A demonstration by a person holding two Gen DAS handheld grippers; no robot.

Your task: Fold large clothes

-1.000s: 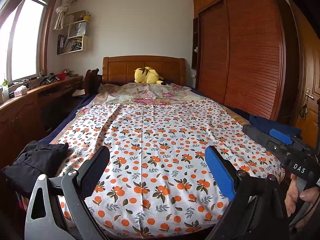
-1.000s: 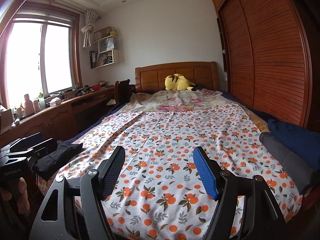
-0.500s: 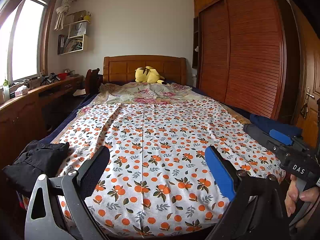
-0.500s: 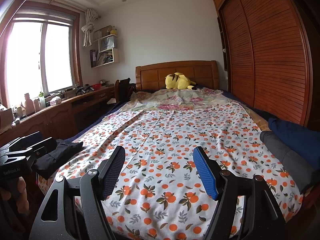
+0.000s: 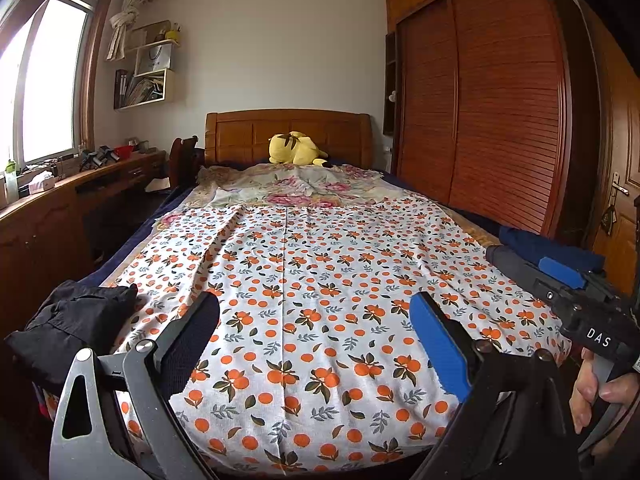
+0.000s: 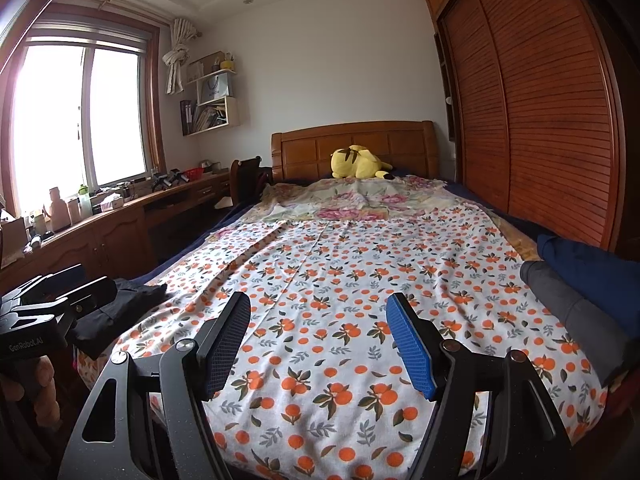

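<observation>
Orange-printed white cotton cloth (image 5: 304, 304), strewn with fruit and leaf motifs, lies spread flat over the bed, its near hem at six o'clock under both tools. Judging by that, the first grasp comes next: each tool should pinch one near corner, only the top layer, then carry the hem evenly toward twelve o'clock so the centre seam stays straight. Left gripper (image 5: 316, 344) hovers level above the hem, jaws wide apart, holding nothing. Right gripper (image 6: 318, 344) hovers likewise, wide and empty. A black bundled garment (image 5: 68, 324) sits at nine o'clock.
</observation>
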